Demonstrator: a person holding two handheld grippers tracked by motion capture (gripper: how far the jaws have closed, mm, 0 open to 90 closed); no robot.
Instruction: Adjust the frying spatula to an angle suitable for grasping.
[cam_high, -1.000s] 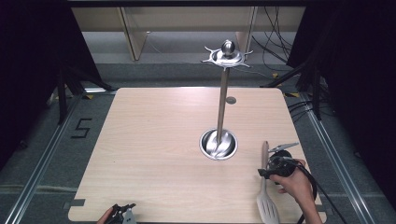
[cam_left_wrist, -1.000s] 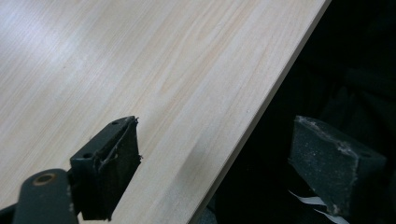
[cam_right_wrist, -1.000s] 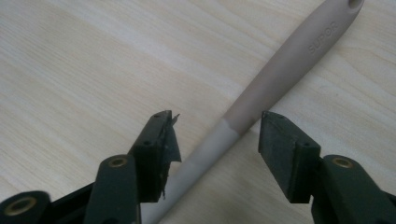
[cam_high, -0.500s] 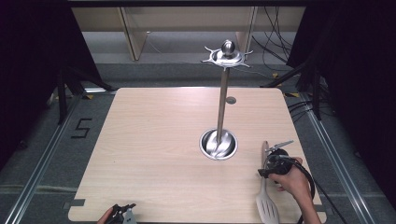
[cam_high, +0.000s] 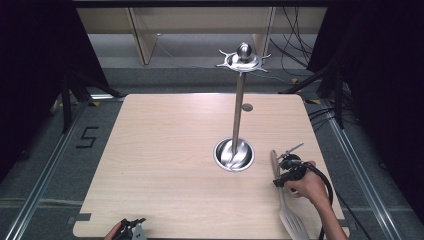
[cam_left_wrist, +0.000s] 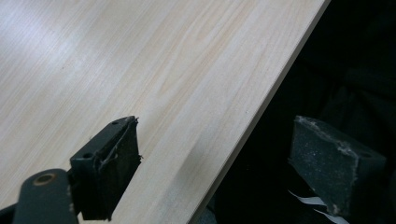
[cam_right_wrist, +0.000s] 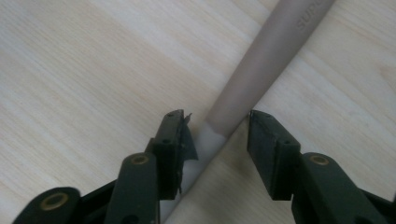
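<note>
Two tools are at work over a pale wooden worktop (cam_high: 165, 165). The right tool (cam_high: 281, 167), held in a hand (cam_high: 311, 187) at the near right, hangs just above a spatula (cam_high: 284, 200) that lies flat along the right edge of the worktop, its handle pointing to the far side and its slotted metal blade toward the near edge. In the right gripper view the jaws straddle the spatula (cam_right_wrist: 261, 65) where the grey handle meets the paler neck; they have just been closing, the handle stands between them, and a narrow gap shows on each side, so the pads do not yet press on it.

Left of the spatula, near the middle of the worktop, stands a steel utensil stand (cam_high: 235, 150): a round dish base, a tall upright post and a hooked ring at the top.

At the near left edge the left tool (cam_high: 131, 229) sits low, with its jaws wide apart. In the left gripper view one jaw is over the wood and the other past the edge of the worktop (cam_left_wrist: 140, 70), with nothing between them.
</note>
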